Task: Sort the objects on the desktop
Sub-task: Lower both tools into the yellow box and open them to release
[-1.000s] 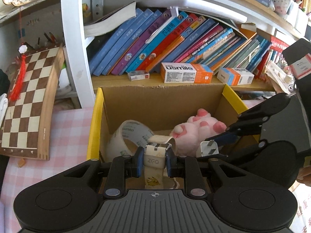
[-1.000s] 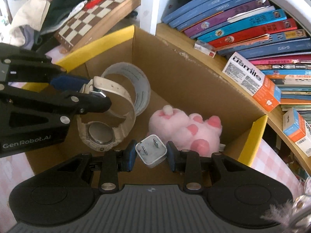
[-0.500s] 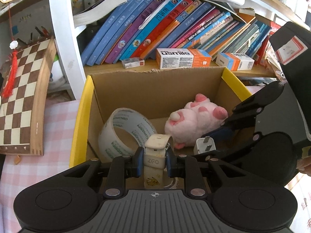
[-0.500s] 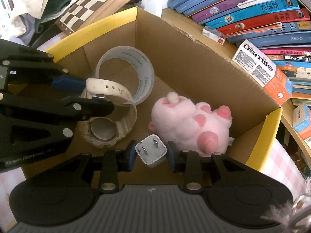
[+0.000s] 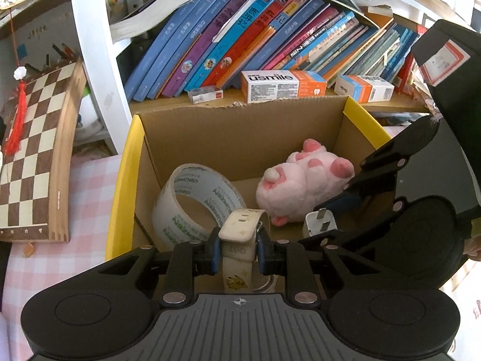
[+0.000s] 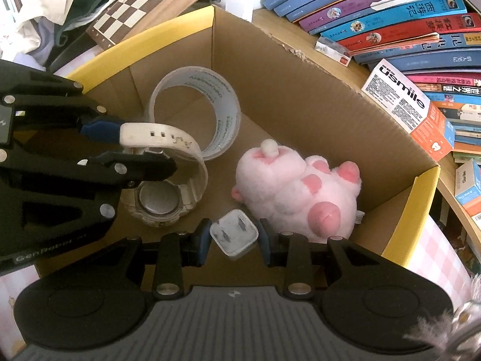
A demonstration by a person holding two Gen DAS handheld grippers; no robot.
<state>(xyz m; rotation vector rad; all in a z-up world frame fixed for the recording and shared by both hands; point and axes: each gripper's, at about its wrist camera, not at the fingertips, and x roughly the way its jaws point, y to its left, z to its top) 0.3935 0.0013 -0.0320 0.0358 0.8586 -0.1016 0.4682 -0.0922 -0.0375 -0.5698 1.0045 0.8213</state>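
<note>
A cardboard box (image 5: 240, 138) (image 6: 315, 96) with yellow flaps stands in front of a bookshelf. Inside it lie a roll of clear tape (image 5: 192, 207) (image 6: 210, 105) and a pink plush toy (image 5: 303, 189) (image 6: 294, 186). My left gripper (image 5: 237, 248) (image 6: 141, 147) is shut on the strap of a cream wristwatch (image 5: 240, 234) (image 6: 168, 174), which hangs inside the box beside the tape. My right gripper (image 6: 233, 239) (image 5: 333, 219) is shut on a white plug adapter (image 6: 234, 234) (image 5: 320, 222), held just above the box floor in front of the plush toy.
Leaning books (image 5: 240, 39) (image 6: 390, 15) and small cartons, among them a usmile box (image 5: 282, 85) (image 6: 405, 102), fill the shelf behind the box. A chessboard (image 5: 33, 147) (image 6: 144, 6) leans at the left on a pink checked cloth (image 5: 84, 210). Clothes (image 6: 45, 6) lie piled beyond it.
Both grippers have sunk a little deeper into the box with the watch and the adapter still held. The box's inside and the plush toy show more fully now.
</note>
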